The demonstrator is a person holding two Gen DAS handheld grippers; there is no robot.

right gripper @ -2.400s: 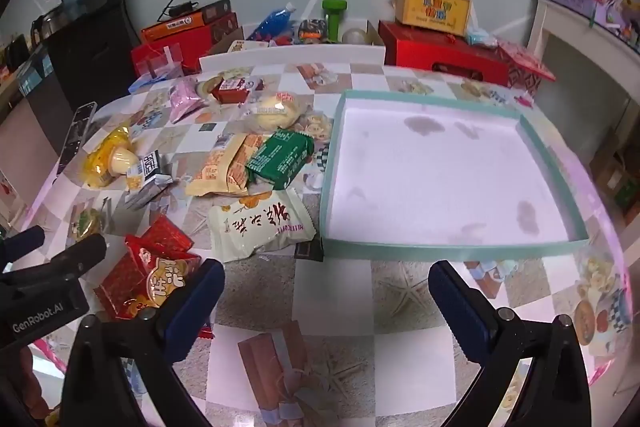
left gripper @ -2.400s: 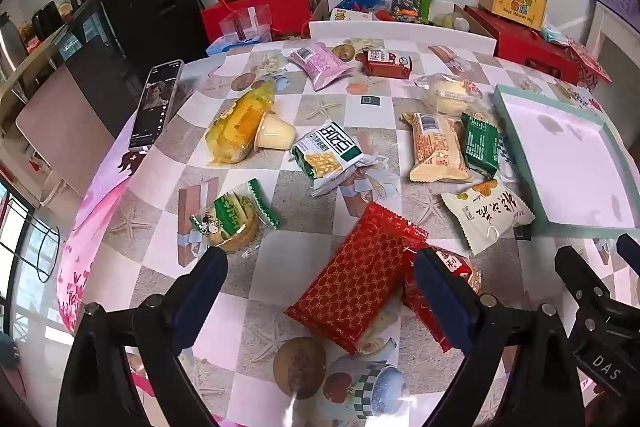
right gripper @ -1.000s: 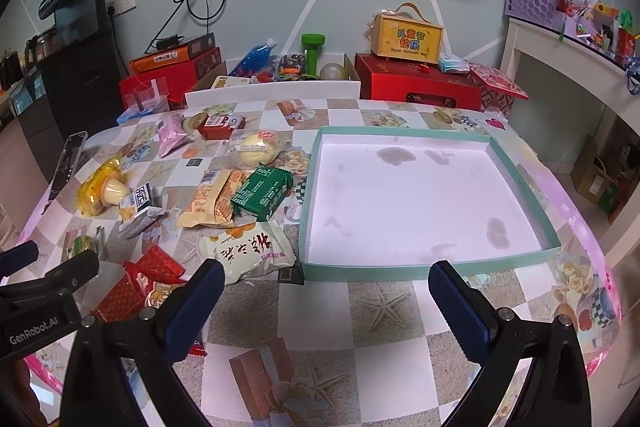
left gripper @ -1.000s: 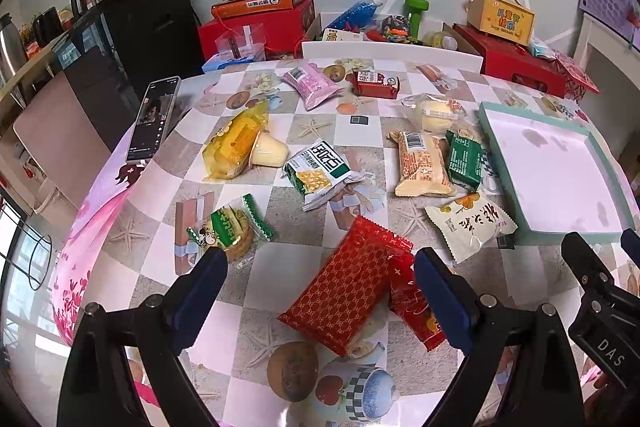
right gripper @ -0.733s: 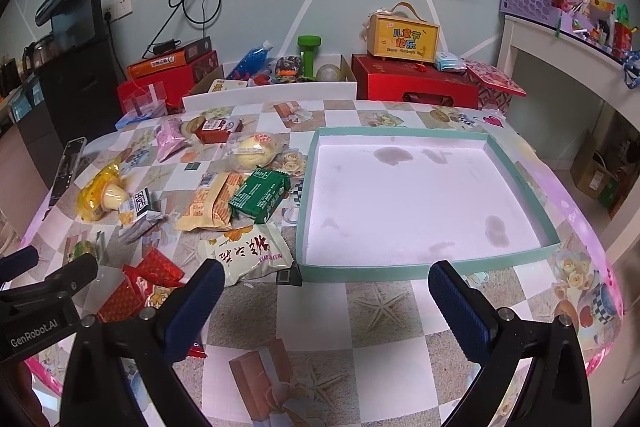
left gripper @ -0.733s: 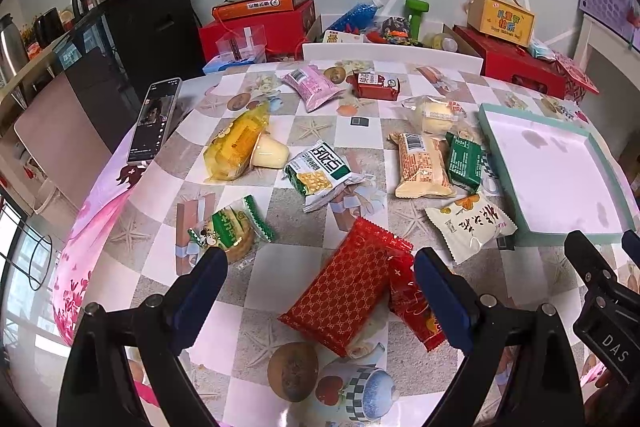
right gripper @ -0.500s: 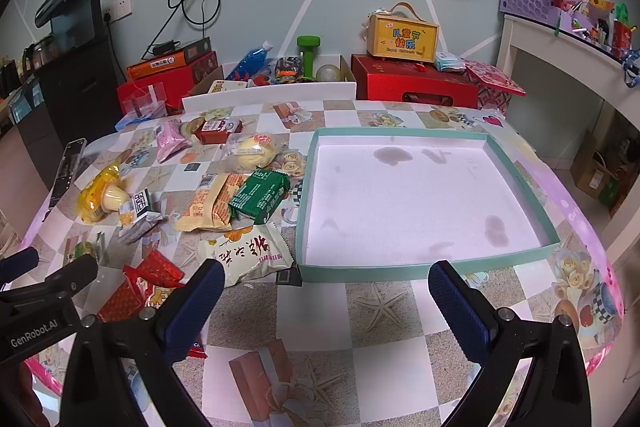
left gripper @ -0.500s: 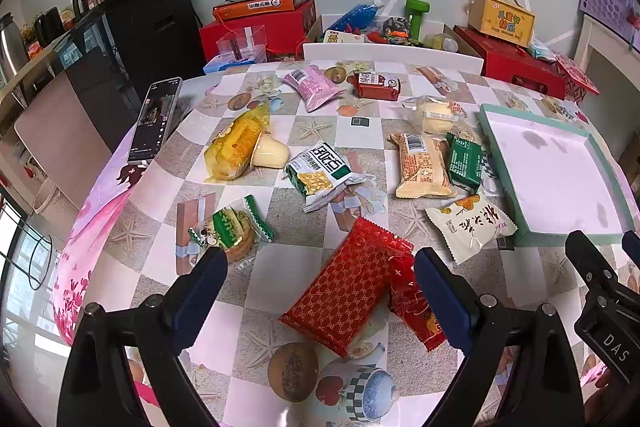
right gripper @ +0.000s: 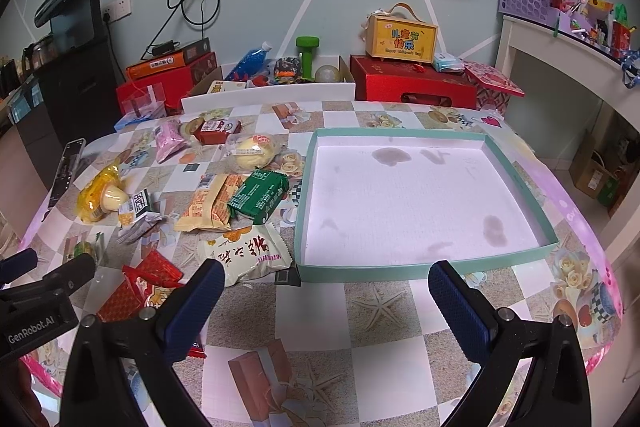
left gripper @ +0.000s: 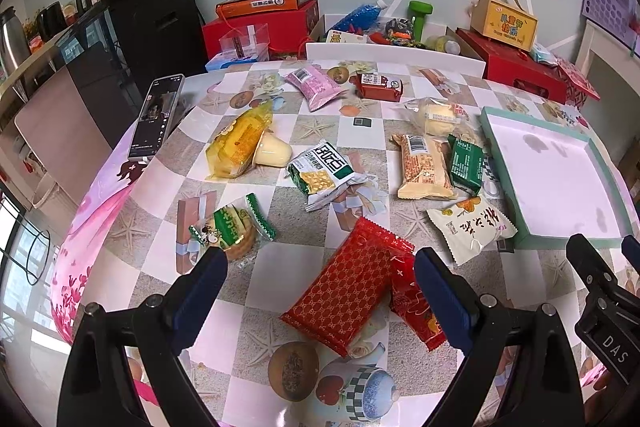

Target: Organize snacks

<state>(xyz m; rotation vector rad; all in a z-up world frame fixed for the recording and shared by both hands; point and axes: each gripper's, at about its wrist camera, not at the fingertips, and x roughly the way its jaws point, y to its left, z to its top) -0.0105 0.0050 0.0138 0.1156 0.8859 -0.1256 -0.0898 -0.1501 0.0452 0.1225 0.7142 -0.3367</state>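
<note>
Left tool (left gripper: 320,287): jaws wide apart, nothing gripped, poised above the near edge of the surface (left gripper: 288,131). Right tool (right gripper: 322,291): jaws wide apart, nothing gripped, poised before the near wall of the teal tray (right gripper: 516,187).

Red patterned packet (left gripper: 350,287): flat on the surface near its near edge, between the left tool's fingers in that view; long axis diagonal, from near-left to far-right. A second red packet (left gripper: 416,307) lies partly under its right side.

White packet (right gripper: 248,255): just beside the tray's near-left corner. Green packet (right gripper: 258,195) and orange packet (right gripper: 210,203): side by side, long axes toward the far edge.
</note>
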